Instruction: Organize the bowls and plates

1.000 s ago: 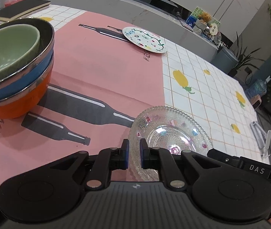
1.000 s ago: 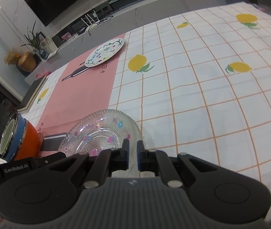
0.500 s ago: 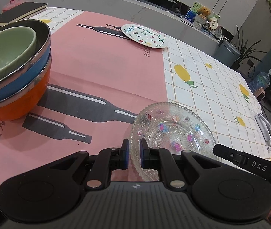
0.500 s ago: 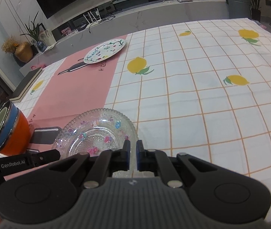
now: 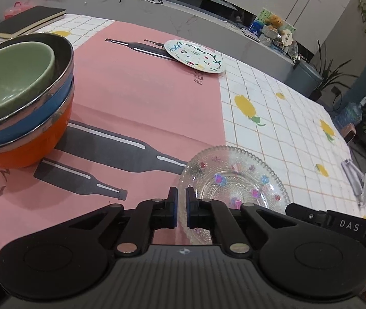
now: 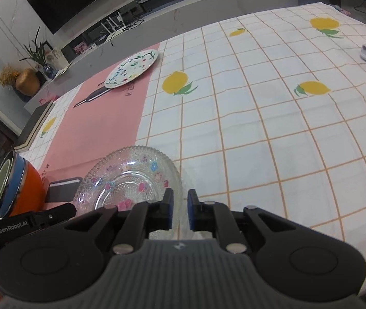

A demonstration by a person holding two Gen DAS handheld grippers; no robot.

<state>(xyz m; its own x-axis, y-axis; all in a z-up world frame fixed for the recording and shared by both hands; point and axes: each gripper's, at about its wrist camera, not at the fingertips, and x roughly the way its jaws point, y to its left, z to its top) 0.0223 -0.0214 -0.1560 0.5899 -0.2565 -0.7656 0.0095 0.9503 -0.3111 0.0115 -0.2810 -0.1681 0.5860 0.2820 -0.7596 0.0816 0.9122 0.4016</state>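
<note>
While the left gripper [image 5: 180, 207] is still clamping the glass plate [image 5: 234, 180] rim, the right gripper [image 6: 180, 212] jaws are now standing slightly apart astride its near rim; plate is sitting on the bench [image 6: 260, 118].

left gripper [image 5: 181, 207] black | blue fingers [image 5: 173, 207] | 2 silver screws

A green bowl [image 5: 10, 82] nests in blue [image 5: 28, 118] and orange bowls [image 5: 28, 152] on a pink mat [image 5: 136, 97] printed with grey bottles.
</note>
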